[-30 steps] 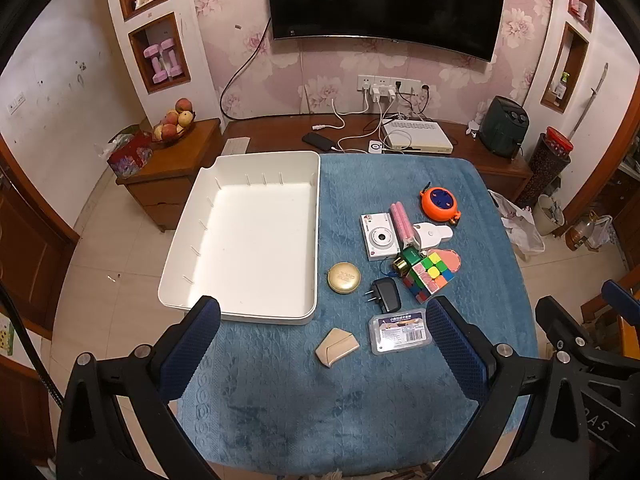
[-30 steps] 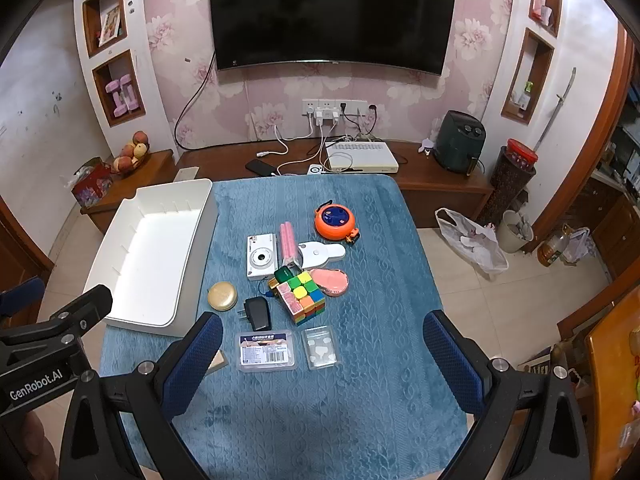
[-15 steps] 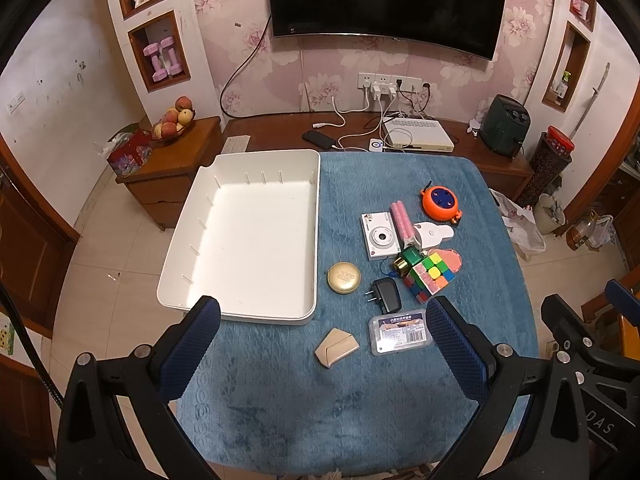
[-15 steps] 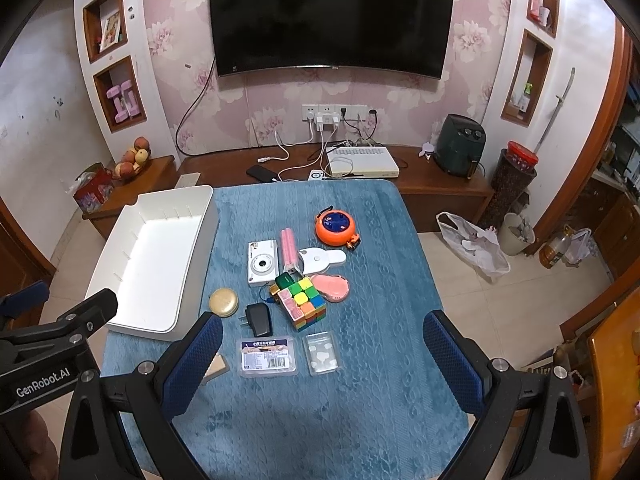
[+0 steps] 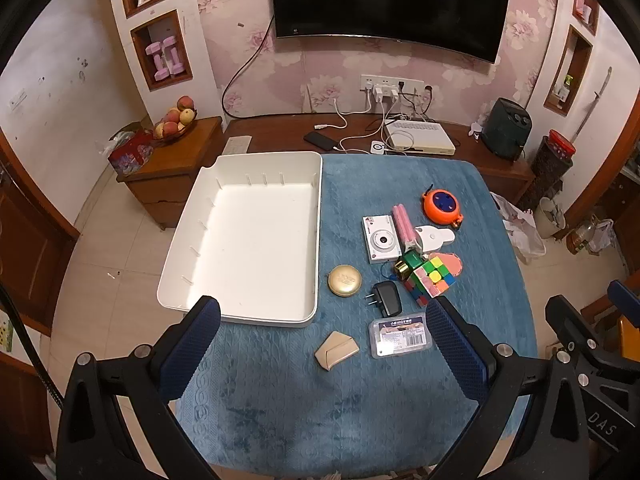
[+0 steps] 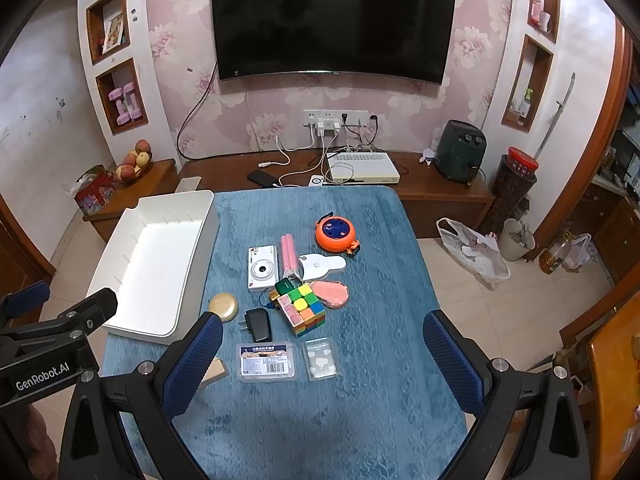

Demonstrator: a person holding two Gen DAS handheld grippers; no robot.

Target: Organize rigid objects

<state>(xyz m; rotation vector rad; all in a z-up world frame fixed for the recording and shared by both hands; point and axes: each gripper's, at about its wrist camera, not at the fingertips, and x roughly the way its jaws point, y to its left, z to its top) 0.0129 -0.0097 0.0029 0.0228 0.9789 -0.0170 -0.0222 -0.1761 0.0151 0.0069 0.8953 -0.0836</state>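
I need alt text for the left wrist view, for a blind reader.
An open left gripper hovers over a blue-covered table. An empty white plastic tray lies at left; small objects, including a multicoloured puzzle cube, lie at right.

- Your right claw's finger [image 6: 192,364] hides most of the tan wedge [image 6: 215,372] at 7 o'clock.
- Label print on the clear case [image 6: 266,361] is too small to read.

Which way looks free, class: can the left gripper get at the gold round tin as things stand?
Probably yes: the left gripper is open and holds nothing, and the gold round tin lies apart from its neighbours, uncovered.
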